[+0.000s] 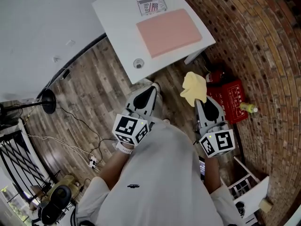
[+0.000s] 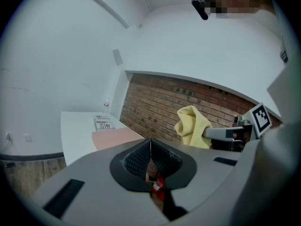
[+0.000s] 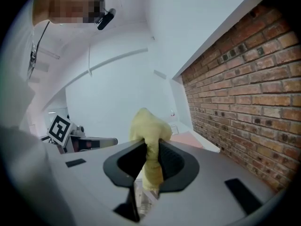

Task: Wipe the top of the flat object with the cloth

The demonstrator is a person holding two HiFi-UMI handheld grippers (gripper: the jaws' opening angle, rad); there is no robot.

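Floor (image 1: 94, 84): wood planks; a thin cable (image 1: 80, 121) trails across it at the left
Left gripper (image 1: 154, 85): jaws pressed together with nothing between them; held over the floor, just short of the table's near corner
Table (image 1: 117, 27): white top, upper centre of the head view
Round item (image 1: 138, 63): small, on the table beside its near corner; too small to tell what it is
Leaflet (image 1: 151, 0): printed, lying flat at the table's far end, just beyond the pad
Pad (image 1: 168, 32): pink, flat, rectangular; lies on the table's right half, well apart from both grippers and bare on top
Cloth (image 1: 194, 88): yellow, bunched; pinched in the right gripper, its bulk standing out past the tips, in the air off the table's edge and not touching the pad
Right gripper (image 1: 201, 103): jaws closed on the cloth, a strip of it hanging down between them in the right gripper view
Red box (image 1: 230, 98): on the floor by the wall, just right of the right gripper; a yellow bottle (image 1: 248, 108) lies on it
Wall (image 1: 254, 36): red brick, along the right
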